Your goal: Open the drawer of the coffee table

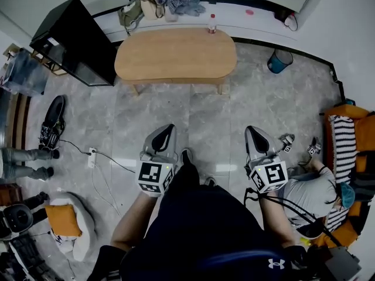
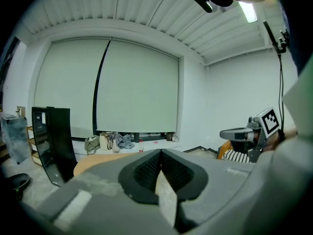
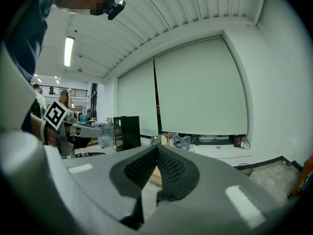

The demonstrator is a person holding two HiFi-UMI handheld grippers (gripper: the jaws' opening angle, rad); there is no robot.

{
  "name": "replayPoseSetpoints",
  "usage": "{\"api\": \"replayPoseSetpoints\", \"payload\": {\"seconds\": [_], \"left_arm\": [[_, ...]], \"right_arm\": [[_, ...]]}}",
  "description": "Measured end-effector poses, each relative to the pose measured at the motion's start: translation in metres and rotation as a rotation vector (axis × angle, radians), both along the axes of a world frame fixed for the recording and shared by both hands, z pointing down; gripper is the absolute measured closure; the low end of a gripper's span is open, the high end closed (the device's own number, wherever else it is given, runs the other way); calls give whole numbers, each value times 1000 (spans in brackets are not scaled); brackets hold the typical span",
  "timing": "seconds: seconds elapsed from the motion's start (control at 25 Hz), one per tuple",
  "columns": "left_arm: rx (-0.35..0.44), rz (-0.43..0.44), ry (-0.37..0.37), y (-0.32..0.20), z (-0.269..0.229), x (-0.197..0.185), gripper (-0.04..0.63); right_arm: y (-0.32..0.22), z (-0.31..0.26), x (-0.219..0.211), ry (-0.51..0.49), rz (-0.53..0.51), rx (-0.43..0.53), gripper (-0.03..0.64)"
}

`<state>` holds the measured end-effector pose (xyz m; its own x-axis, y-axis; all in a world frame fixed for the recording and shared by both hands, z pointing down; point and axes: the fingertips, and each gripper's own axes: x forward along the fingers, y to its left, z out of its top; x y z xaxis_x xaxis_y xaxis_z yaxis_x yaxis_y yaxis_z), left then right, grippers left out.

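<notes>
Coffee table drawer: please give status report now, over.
Left gripper and right gripper both shut, empty, well short of the coffee table. No drawer visible from here. Bottle on its far edge; power strip on floor, left.

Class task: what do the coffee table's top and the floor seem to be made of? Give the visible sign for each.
Coffee table top: likely wood or wood-look laminate, matte; even light brown with faint grain.
Floor: probably polished stone or marble-look tile; grey veining, straight joints, glossy reflections.
</notes>
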<state>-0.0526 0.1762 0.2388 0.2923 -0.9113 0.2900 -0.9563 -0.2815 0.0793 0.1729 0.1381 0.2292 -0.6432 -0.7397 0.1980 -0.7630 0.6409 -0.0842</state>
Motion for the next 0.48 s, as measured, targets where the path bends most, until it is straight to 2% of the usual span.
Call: {"api": "replayPoseSetpoints", "payload": {"seconds": [0.32,0.48], "left_arm": [[-8,16,35,-49,12,-33,594],[-3,-6,37,-59,12,-57,594]], "right_arm": [[-52,2,-50,37,-16,-18,614],[-72,-1,-81,47,-49,-13,614]]}}
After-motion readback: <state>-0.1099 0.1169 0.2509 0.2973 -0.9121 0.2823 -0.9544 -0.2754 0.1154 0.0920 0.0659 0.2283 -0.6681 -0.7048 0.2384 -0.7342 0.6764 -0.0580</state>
